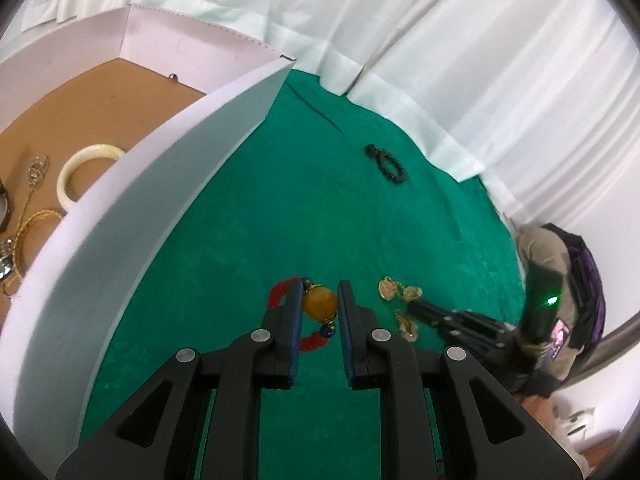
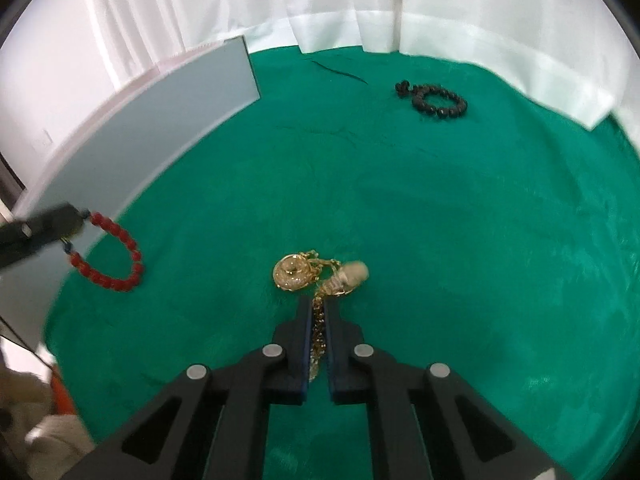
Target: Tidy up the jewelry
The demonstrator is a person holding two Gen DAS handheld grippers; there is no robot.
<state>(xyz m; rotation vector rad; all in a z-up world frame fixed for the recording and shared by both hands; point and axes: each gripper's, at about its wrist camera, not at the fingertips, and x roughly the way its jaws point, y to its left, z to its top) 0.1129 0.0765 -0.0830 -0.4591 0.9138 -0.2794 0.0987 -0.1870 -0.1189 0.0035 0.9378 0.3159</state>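
Fingers of the left gripper (image 1: pixel 319 304) clamp the amber bead of a red bead bracelet (image 2: pixel 114 258), which hangs close beside the white box wall (image 1: pixel 132 216). The right gripper (image 2: pixel 318 316) is pinched on a gold chain (image 2: pixel 318 320). Beyond lies open green cloth (image 2: pixel 440 220), then a black bead bracelet (image 2: pixel 436 100) near the curtain hem (image 2: pixel 500 76).
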